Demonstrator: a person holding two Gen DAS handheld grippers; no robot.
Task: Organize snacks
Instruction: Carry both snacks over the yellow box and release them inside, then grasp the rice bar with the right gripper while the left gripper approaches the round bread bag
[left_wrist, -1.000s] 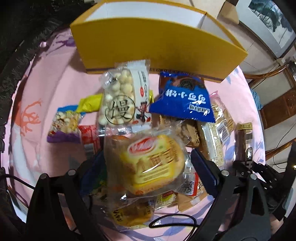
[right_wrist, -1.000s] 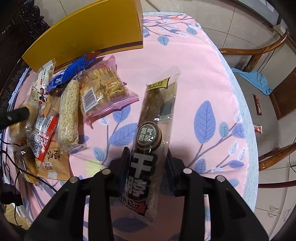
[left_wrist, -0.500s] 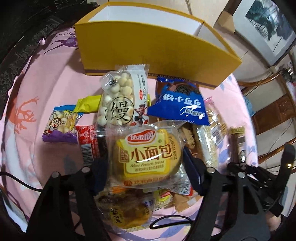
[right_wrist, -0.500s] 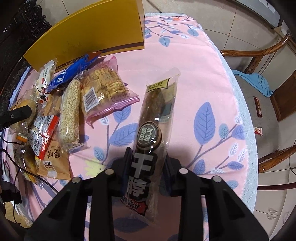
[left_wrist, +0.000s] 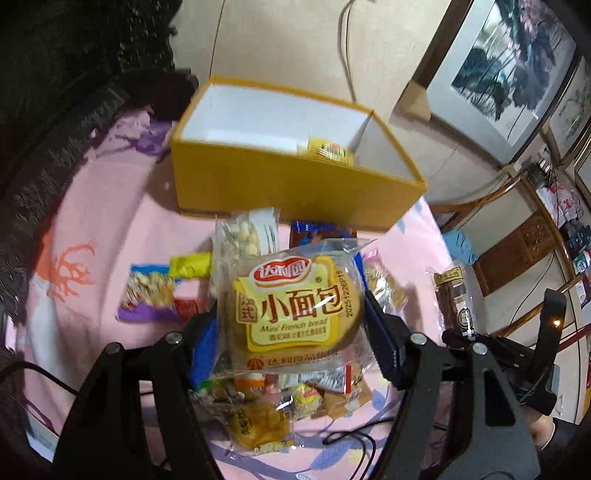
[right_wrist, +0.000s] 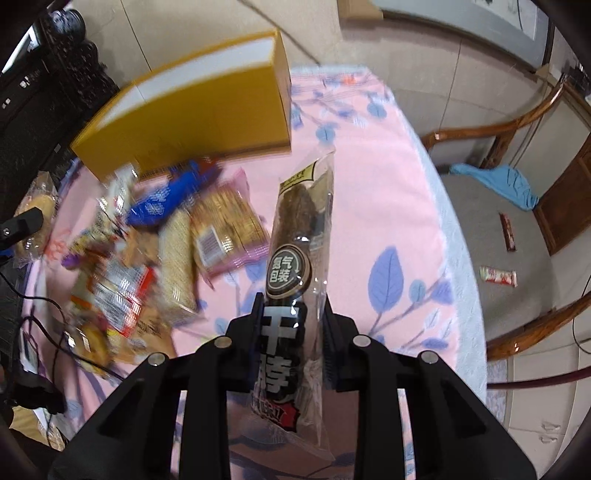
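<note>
Bread in a clear wrapper, the mini French bread pack (left_wrist: 295, 310), sat clamped between the two fingers of the left hand-held gripper (left_wrist: 291, 332), raised above the heap of loose snacks (left_wrist: 258, 402) on the pink table (left_wrist: 92, 221). Left of that gripper lay a purple-edged snack bag (left_wrist: 147, 295) and a yellow packet (left_wrist: 190, 264); just ahead of it a bag of small white balls (left_wrist: 243, 236) and a blue packet (left_wrist: 321, 230) showed behind the bread. Further ahead stood the open yellow box (left_wrist: 288, 184), with one yellow-wrapped item (left_wrist: 328, 151) visible inside near its far wall.

The right hand-held gripper (right_wrist: 291, 339) was closed on the long dark snack stick (right_wrist: 295, 273), which pointed forward and slightly up from between the fingers, clear of the table. To the left of this gripper lay a pack of crackers (right_wrist: 225, 225) in pink-edged wrap, touching a pale rice bar (right_wrist: 177, 258), with more blurred packets beyond them. The yellow box stood ahead and to the left. To the right, off the table, were a wooden chair (right_wrist: 517, 147) with a blue cloth (right_wrist: 498, 181) and two wrapped items (right_wrist: 498, 277) whose resting surface I could not tell.
</note>
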